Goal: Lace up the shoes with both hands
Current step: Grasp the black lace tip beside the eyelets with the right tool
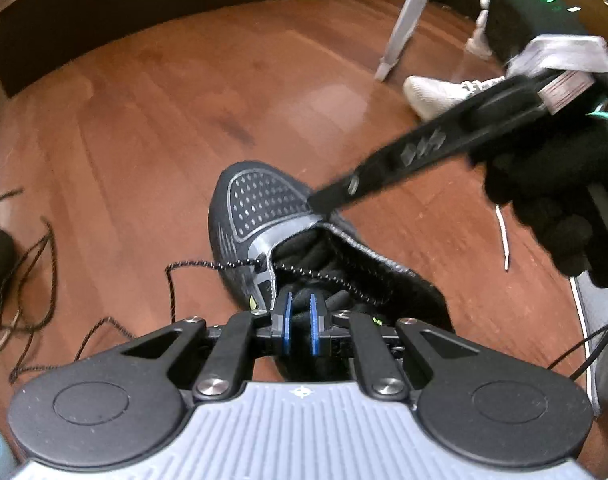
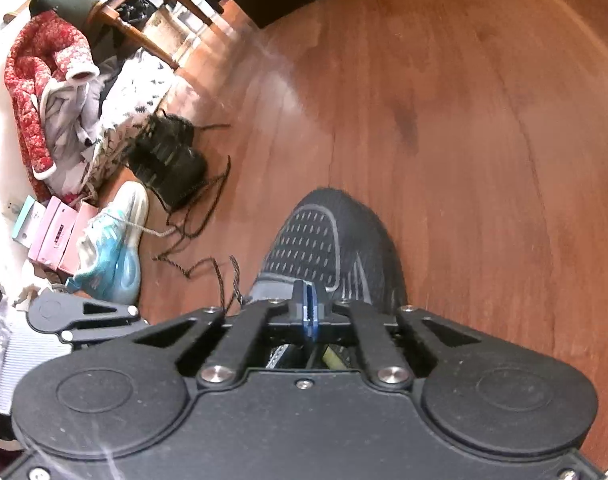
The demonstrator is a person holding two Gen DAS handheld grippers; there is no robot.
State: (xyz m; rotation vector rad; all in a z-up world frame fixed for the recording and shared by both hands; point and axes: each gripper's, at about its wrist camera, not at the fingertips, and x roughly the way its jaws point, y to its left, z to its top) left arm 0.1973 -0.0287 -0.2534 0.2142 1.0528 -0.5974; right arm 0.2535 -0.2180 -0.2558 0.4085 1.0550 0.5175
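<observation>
Sneaker [image 1: 264,216] sits mid-floor; left gripper [image 1: 300,326] pinches its tongue (steadying it, likely), right gripper [image 2: 308,312] closed empty above the lace [image 1: 323,274]

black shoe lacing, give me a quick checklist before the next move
1. Left gripper gripping the shoe tongue: ok, blue pads clamp dark material.
2. Right gripper shut: ok; holding lace: cannot tell.
3. Lace through the eyelet: ok, one crossing shows.
4. Loose lace end untangled on the floor: ok.
5. Black shoe upright: ok.
</observation>
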